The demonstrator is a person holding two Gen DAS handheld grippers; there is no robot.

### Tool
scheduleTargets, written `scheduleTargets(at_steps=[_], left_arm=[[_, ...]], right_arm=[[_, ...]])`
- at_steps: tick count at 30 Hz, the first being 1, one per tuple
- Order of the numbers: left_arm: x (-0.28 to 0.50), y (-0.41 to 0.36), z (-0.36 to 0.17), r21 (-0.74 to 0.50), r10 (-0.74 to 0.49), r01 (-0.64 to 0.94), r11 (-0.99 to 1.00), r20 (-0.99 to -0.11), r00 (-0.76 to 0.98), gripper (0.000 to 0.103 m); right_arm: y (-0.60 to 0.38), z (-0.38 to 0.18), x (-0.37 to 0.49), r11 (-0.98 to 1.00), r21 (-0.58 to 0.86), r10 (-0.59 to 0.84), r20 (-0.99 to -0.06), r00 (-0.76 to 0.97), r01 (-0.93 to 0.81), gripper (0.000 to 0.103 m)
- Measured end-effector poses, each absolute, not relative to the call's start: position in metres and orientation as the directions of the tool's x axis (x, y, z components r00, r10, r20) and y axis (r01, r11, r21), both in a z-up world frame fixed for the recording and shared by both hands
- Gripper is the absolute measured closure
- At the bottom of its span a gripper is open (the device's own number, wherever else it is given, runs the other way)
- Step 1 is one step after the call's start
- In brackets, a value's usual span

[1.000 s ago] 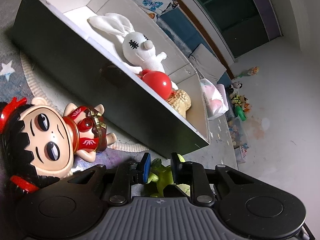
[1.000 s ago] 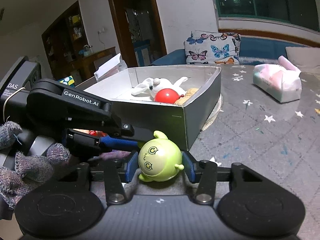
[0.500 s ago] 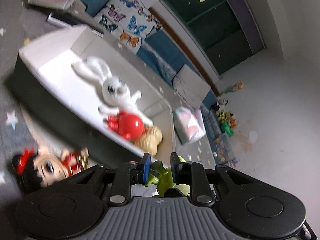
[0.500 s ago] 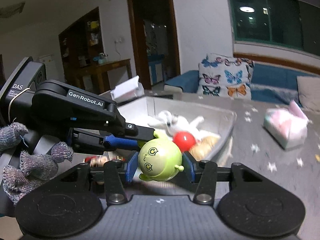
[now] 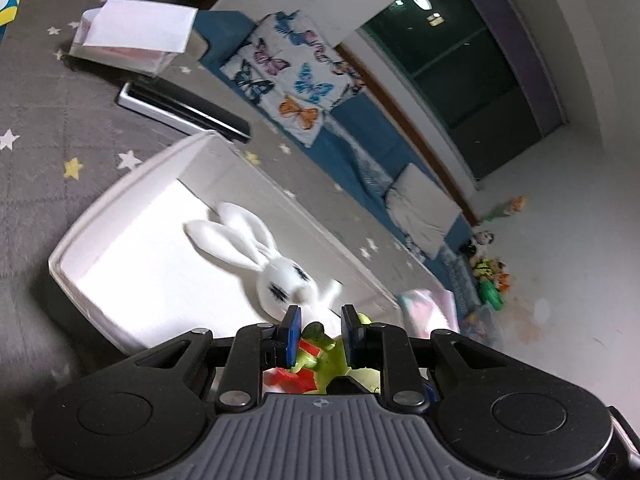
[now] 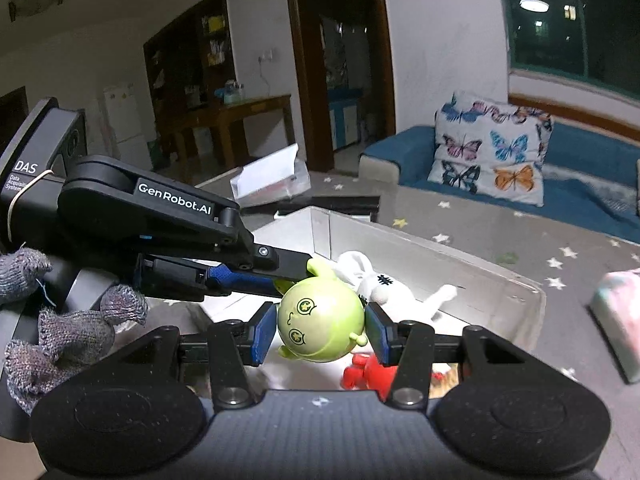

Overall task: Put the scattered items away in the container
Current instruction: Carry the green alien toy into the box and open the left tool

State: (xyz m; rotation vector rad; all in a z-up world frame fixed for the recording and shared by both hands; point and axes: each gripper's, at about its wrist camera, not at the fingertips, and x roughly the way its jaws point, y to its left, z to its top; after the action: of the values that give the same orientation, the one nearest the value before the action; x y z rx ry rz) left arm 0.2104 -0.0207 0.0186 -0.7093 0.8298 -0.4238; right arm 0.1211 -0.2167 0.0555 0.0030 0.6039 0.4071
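A round green toy (image 6: 320,324) with a printed face hangs above the open box (image 6: 420,256). My right gripper (image 6: 320,330) is shut on the toy's head, a blue pad on each side. From the left, my left gripper (image 6: 298,274) is shut on the toy's upper ear. In the left wrist view the green toy (image 5: 336,360) sits between that left gripper's (image 5: 320,320) pads. The box (image 5: 120,200) is white inside. In it lie a white rabbit plush (image 5: 280,276) (image 6: 384,284) and a red toy (image 6: 372,372), partly hidden behind the right gripper.
A pink tissue pack (image 6: 616,312) lies right of the box on the grey star-patterned surface. Behind the box are a flat black-and-white case (image 5: 180,108) and a clear box with white paper (image 5: 128,36). A butterfly pillow (image 6: 488,152) rests on the blue sofa. A gloved hand (image 6: 60,320) holds the left gripper.
Both grippers rose with the green toy and moved from beside the box's dark wall to over its inside. The big-headed doll dropped out of the left wrist view.
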Motion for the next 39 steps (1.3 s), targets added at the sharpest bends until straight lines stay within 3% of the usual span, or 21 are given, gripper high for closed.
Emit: scheduleTargets(at_steps=[17,28,39], left_arm=[[0.242,-0.032,-0.005,-0.585,-0.488,0.026,0.811,-0.651,0.581,0.08],[0.239,-0.033,-0.003,-0.559,-0.475,0.043,0.828,-0.657,0.585,0.078],[0.234,-0.03,0.001,-0.559,-0.474,0.048,0.828,-0.651,0.593,0.078]], right_arm=[[-0.203,0.02,0.175,0.912,0.071,0.337,-0.691,0.639,-0.404,0.054],[-0.195,0.017,0.185,0.909,0.023,0.298,-0.735,0.609,-0.417,0.054],[-0.196,0.022,0.179,0.91,0.01,0.297,-0.714,0.634,-0.415,0.054]])
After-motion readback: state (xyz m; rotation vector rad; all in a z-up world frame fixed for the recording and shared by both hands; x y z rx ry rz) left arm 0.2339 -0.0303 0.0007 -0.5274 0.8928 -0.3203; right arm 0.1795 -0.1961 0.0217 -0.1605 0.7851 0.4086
